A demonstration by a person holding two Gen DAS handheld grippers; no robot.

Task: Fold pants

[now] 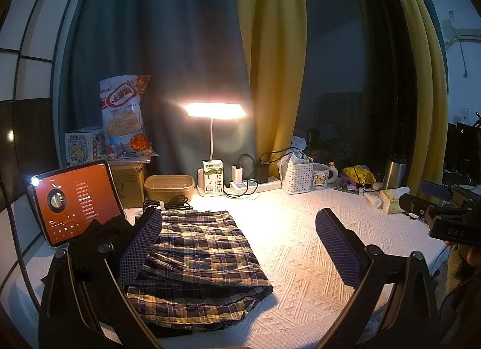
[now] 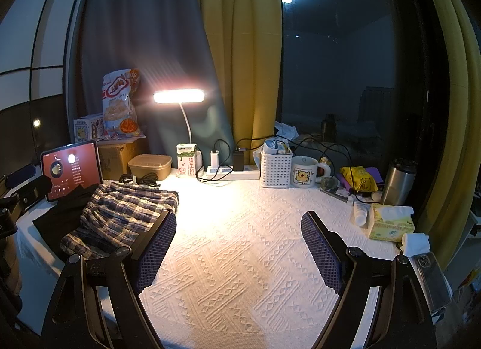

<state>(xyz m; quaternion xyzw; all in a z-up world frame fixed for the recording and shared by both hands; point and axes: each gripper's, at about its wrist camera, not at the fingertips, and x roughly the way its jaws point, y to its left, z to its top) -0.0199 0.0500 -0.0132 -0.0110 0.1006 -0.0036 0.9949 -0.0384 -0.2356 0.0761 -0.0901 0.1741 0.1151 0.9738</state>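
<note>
The plaid pants [image 1: 198, 262] lie folded in a flat rectangle on the white textured cloth [image 1: 300, 247], on top of a black garment [image 1: 99, 241]. My left gripper [image 1: 240, 244] is open and empty, held above the pants' right part, its left finger [image 1: 141, 247] over their left edge. In the right wrist view the pants [image 2: 120, 216] lie at the left. My right gripper [image 2: 240, 250] is open and empty over bare cloth [image 2: 240, 229] to the right of the pants. The right gripper's body shows at the right edge of the left wrist view [image 1: 445, 216].
A tablet [image 1: 72, 201] stands left of the pants. Along the back are a snack bag [image 1: 124, 114], a lit lamp [image 1: 215, 110], milk carton [image 1: 212, 180], power strip [image 1: 255, 185], white basket [image 1: 297, 177], mug [image 1: 321, 179], steel flask [image 2: 396, 182], tissue box [image 2: 390, 223]. A phone [image 2: 430, 280] lies at the table's right edge.
</note>
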